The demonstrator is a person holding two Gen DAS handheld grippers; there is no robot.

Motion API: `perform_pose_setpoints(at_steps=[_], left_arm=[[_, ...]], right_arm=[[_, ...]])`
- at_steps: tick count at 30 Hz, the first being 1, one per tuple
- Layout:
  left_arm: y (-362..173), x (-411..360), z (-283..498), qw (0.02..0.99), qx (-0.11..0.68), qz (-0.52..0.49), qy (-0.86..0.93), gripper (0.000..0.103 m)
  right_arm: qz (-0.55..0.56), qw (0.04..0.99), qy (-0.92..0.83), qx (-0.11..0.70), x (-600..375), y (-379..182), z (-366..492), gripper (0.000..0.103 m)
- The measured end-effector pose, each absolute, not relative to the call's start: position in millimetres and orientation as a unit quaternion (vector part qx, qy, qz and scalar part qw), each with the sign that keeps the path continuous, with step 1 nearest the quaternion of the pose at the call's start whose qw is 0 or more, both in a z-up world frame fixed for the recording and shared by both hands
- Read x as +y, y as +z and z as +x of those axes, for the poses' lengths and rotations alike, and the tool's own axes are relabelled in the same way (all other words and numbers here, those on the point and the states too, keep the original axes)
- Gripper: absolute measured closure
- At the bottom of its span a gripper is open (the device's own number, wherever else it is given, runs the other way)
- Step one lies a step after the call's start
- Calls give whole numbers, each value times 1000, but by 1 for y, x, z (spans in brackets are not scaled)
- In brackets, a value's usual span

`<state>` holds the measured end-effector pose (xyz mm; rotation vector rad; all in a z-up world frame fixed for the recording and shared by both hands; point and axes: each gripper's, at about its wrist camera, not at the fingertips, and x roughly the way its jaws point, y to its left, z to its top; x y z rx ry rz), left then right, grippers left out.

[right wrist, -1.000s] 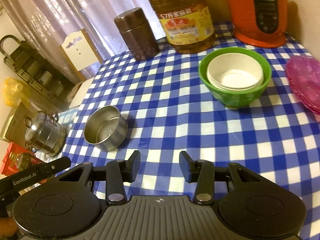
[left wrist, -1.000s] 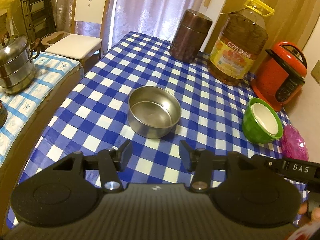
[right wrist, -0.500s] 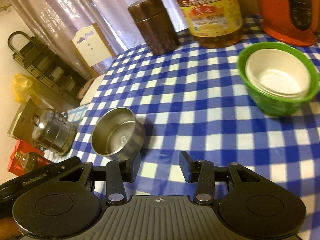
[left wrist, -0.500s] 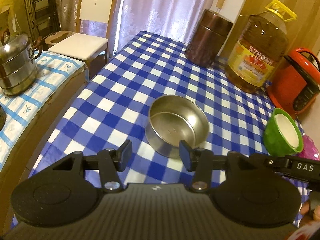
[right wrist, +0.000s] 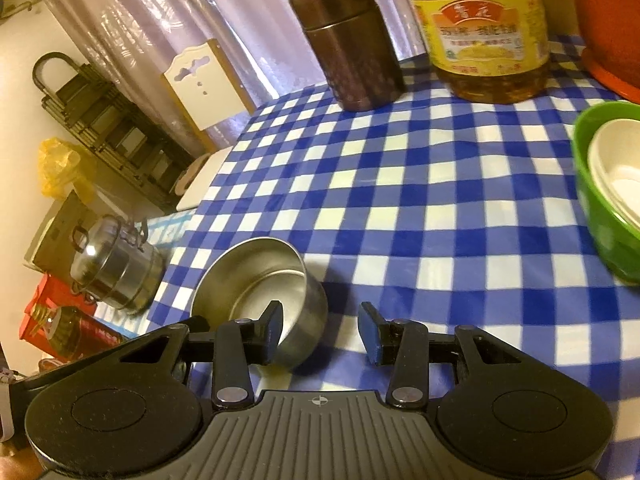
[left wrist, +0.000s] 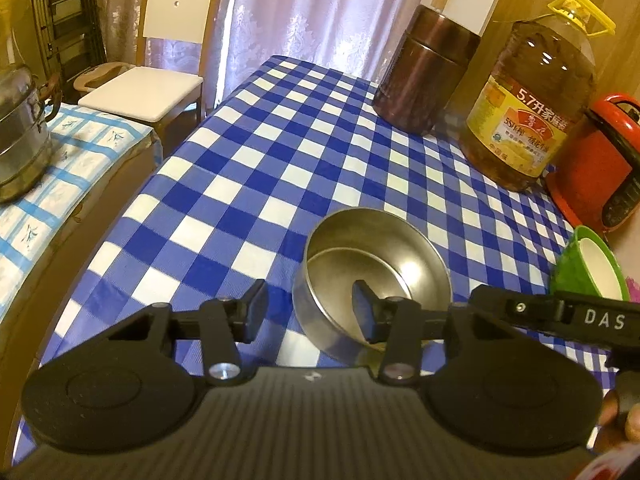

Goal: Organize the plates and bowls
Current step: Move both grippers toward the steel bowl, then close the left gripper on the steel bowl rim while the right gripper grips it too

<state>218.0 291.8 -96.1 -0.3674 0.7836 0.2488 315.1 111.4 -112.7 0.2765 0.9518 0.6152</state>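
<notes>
Resting upright on a blue-and-white checked tablecloth (left wrist: pixel 280 152) is a small round stainless-steel bowl (left wrist: pixel 372 276), empty and shiny inside, with low, nearly straight walls and a thin rolled rim. The black two-finger left gripper (left wrist: pixel 308 308) is held wide open at the bowl's near rim; its right-hand finger (left wrist: pixel 366 310) appears over the inside of the bowl and the other finger outside, so the near wall is seemingly straddled but not yet pinched. The black two-finger right gripper (right wrist: pixel 320 328) is also held open and empty, just beside the bowl (right wrist: pixel 260 284), with one finger shown across the bowl's near wall; contact cannot be told. Well to the right of the steel bowl, a green plastic bowl (right wrist: pixel 604 196) with white bowls (right wrist: pixel 620 172) nested in it is seen. Behind the steel bowl, at the back of the cloth, stand a brown metal canister (left wrist: pixel 424 76), a large amber oil bottle with a yellow cap (left wrist: pixel 528 108) and a red rice cooker (left wrist: pixel 600 168). The steel bowl is judged light, rigid and unbreakable, but smooth and slippery. A firm pinch across the wall just below the rim is advised, since a loose hold could let it swing or slide out.
</notes>
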Motion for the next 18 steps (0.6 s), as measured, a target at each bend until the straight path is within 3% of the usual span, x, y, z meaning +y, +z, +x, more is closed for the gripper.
perform_pose_setpoints(at_steps=[9, 18], left_arm=[[-105, 297, 231, 900, 382, -176, 116, 70], [-112, 299, 240, 898, 392, -164, 115, 82]], right_arm=[[128, 831, 290, 457, 128, -130, 330, 61], [125, 829, 292, 461, 136, -136, 338, 72]])
